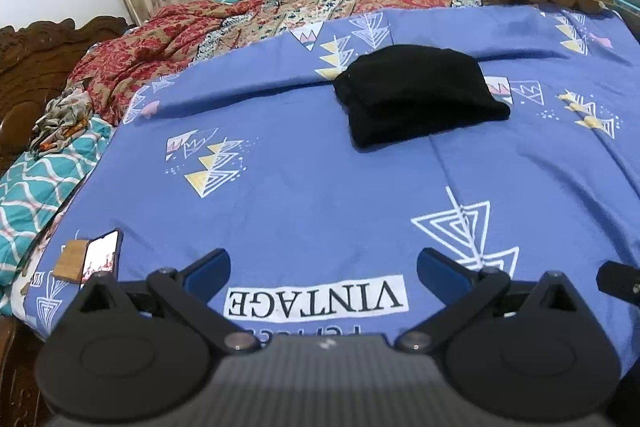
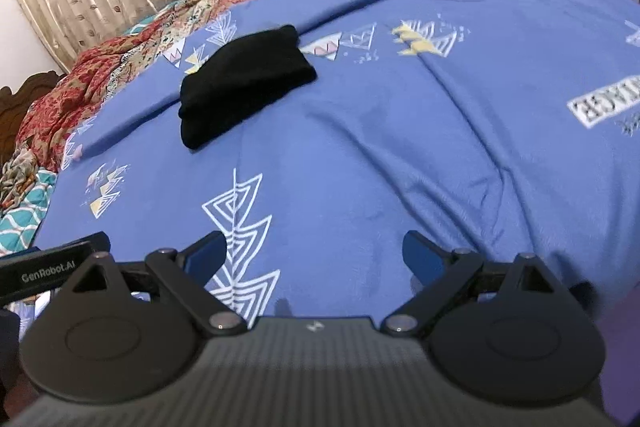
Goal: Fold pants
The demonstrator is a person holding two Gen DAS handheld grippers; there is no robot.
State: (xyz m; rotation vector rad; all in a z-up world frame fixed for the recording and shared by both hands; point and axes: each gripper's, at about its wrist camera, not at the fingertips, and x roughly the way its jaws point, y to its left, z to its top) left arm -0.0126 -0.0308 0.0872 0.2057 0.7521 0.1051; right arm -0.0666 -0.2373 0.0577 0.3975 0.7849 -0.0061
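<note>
- The left gripper (image 1: 323,269) hung spread wide and empty over the near edge of the sheet (image 1: 304,195), its blue pads (image 1: 208,267) far apart with nothing between them.
- The right gripper (image 2: 315,253) was likewise released and empty, and a black part at 9 o'clock of its view was likely the other tool.
- The pants (image 1: 420,95) lay well apart from both grippers, up-bed: toward 1 o'clock in the left view and at about 11 o'clock in the right view (image 2: 244,79).
- They sat as a compact black bundle, apparently folded already into several stacked layers, resting flat on the sheet beside a long crease.
- They looked soft, light and limp, a knit-like cloth that would sag and shed layers if lifted by one edge; not fragile, not slippery.
- Best hold, as I judged it, was a pinch through all layers at the two short ends, or at the thick folded edge nearest the grippers.
- In the left view the long axis ran roughly from 10 to 4 o'clock, with the rounded edge facing 12.
- In the right view it ran from 8 to 2 o'clock; waistband and cuffs could not be told apart.
</note>
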